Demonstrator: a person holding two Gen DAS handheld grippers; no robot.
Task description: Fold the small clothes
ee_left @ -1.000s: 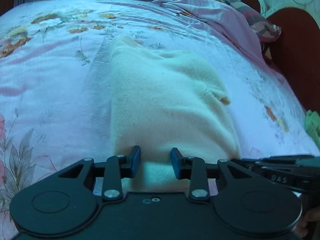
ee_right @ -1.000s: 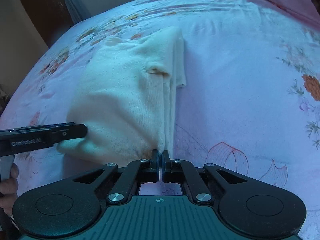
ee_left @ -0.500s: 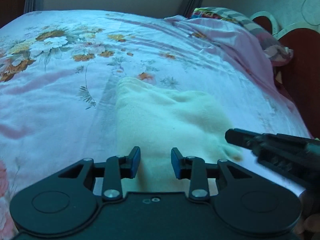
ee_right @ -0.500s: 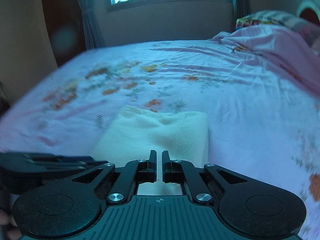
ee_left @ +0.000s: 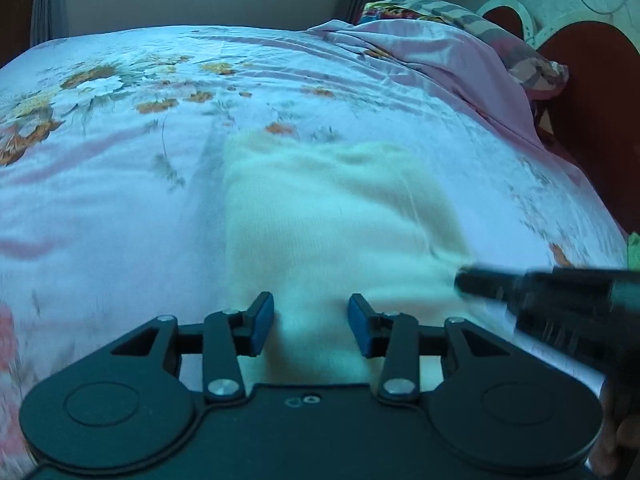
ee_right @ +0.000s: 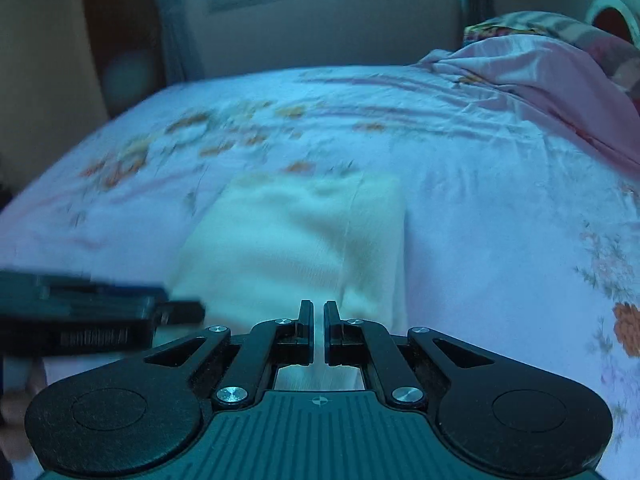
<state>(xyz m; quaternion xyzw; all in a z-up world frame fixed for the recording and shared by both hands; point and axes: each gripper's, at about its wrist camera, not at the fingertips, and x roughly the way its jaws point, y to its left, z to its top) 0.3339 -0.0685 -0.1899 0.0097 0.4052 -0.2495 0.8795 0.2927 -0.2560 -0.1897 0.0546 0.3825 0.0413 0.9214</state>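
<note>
On the bed [ee_left: 120, 208], near its near edge and about midway along it, we see the cream garment [ee_left: 328, 220] lying folded into a flat rectangular stack on the floral sheet [ee_right: 500, 208]. Our left gripper [ee_left: 311, 325] hangs over the garment's near edge with its jaws spread wide and nothing between the blue pads [ee_left: 262, 322]. Our right gripper [ee_right: 318, 330] sits at the same near edge, jaws narrowed to a thin slit; pale fabric shows behind the slit, but we cannot tell whether any is pinched. A lengthwise fold line runs down the garment's right portion. Toward the far right corner, a pink cover [ee_left: 460, 64] is bunched against the headboard [ee_left: 592, 92]. Both views are motion-blurred.
</note>
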